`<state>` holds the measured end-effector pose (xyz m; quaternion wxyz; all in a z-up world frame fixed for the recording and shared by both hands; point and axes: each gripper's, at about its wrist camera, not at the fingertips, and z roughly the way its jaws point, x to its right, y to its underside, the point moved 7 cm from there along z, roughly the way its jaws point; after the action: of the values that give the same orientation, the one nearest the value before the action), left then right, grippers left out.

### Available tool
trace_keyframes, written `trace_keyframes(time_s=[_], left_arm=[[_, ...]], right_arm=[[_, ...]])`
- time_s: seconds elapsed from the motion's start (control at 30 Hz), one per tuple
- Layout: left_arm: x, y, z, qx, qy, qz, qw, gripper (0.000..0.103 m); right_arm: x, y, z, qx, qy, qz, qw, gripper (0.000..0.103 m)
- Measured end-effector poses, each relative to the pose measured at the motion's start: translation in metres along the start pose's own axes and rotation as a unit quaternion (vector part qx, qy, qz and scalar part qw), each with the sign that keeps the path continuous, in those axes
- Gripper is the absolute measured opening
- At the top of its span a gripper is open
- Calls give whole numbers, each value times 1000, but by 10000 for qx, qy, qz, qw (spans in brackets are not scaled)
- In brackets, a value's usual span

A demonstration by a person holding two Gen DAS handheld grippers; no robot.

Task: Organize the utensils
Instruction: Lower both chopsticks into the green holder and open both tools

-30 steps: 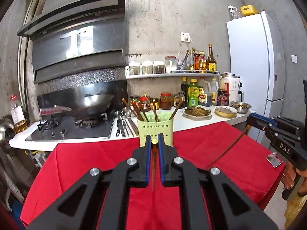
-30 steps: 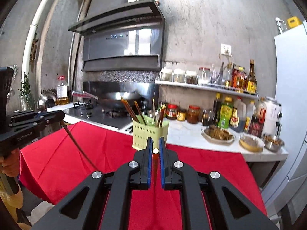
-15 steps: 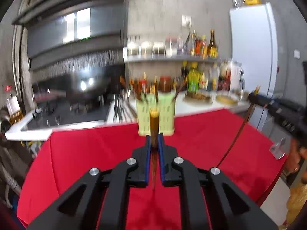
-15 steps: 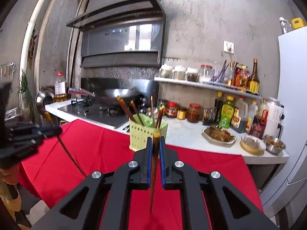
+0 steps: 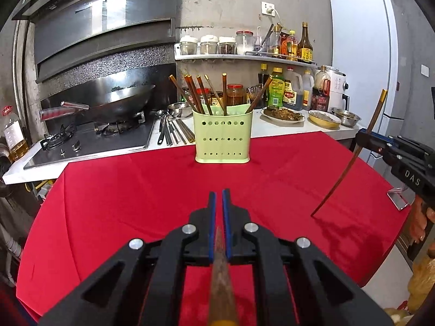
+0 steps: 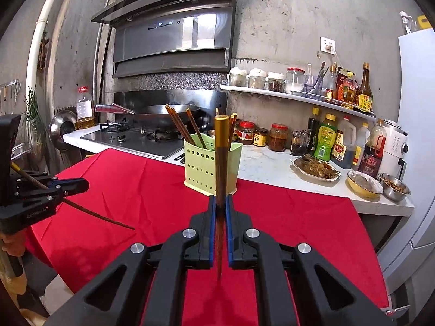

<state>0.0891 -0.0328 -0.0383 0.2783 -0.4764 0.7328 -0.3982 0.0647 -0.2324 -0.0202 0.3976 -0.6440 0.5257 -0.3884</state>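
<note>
A pale green perforated utensil holder (image 5: 222, 138) (image 6: 199, 163) stands at the far edge of the red-clothed table (image 5: 108, 203), with several brown chopsticks in it. My left gripper (image 5: 217, 197) (image 6: 81, 183) is shut on a brown chopstick (image 5: 220, 271) (image 6: 103, 217) whose gold end leans back toward the camera, its thin tip low over the cloth. My right gripper (image 6: 220, 199) (image 5: 363, 137) is shut on a second chopstick (image 6: 220, 157) (image 5: 342, 179), which stands nearly upright, gold end up, in front of the holder. Both grippers hang over the cloth, short of the holder.
Behind the table runs a white counter with a gas hob and wok (image 5: 119, 103), loose metal utensils (image 5: 168, 130), food dishes (image 5: 282, 114) and bottles. A white fridge (image 5: 361, 54) stands at the right. A small clear stand (image 5: 397, 198) sits at the table's right edge.
Both grippers have sunk and tipped downward toward the cloth. The left chopstick's gold end has swung back toward the camera; the right chopstick now rises higher above its jaws.
</note>
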Motion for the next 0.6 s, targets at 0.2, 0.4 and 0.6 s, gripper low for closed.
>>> trace_keyframes(time_s=[0.2,0.4,0.6], left_arm=[[10,-18,21,-154,347,67,9993,5],[32,-31,46,-156,603,226,9978,5],[42,-39,55,-62,500,397,9979,5]], right_arm=[[4,-3,6,-31,-96,146,9998,7],[17,-2,7,-24,-89,304,9995,7],[26,-8,11,23,-43,353,9994,7]])
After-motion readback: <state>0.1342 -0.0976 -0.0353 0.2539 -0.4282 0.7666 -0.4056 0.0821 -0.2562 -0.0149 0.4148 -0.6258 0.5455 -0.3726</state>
